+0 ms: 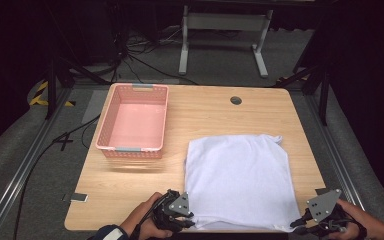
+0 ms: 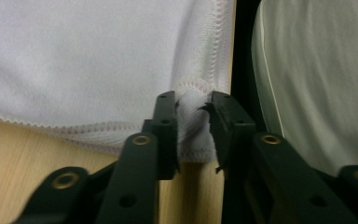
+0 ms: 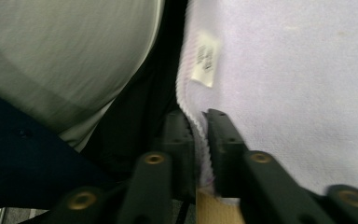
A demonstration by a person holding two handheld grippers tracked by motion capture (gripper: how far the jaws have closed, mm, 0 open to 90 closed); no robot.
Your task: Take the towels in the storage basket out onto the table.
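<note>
High view: white shirt (image 1: 240, 182) lies flat and folded on the lower right half of the desk (image 1: 210, 112), its near hem at the bottom edge of the frame. My left tongs (image 1: 189, 220) sit at the shirt's lower left corner, my right tongs (image 1: 296, 226) at its lower right corner, both at the very bottom of the frame with my hands behind them. Pink basket (image 1: 134, 120) stands in the upper left part of the desk, well apart from the shirt.

Left gripper view gives what the high view can't: left tongs (image 2: 193, 128) are nearly closed, pinching a bunched corner of the shirt (image 2: 84, 60) with its stitched hem squeezed between the jaws. Bare desk wood (image 2: 9, 163) shows at lower left of this frame, and my pale top (image 2: 317, 79) fills the right side.

Right gripper view: right tongs (image 3: 196, 140) are closed down on the shirt's (image 3: 298, 84) edge, the zigzag hem running up between the jaws. A small white care label (image 3: 206, 58) sits near that hem in the upper centre, not readable. A sliver of desk edge (image 3: 212, 210) shows at bottom centre.
</note>
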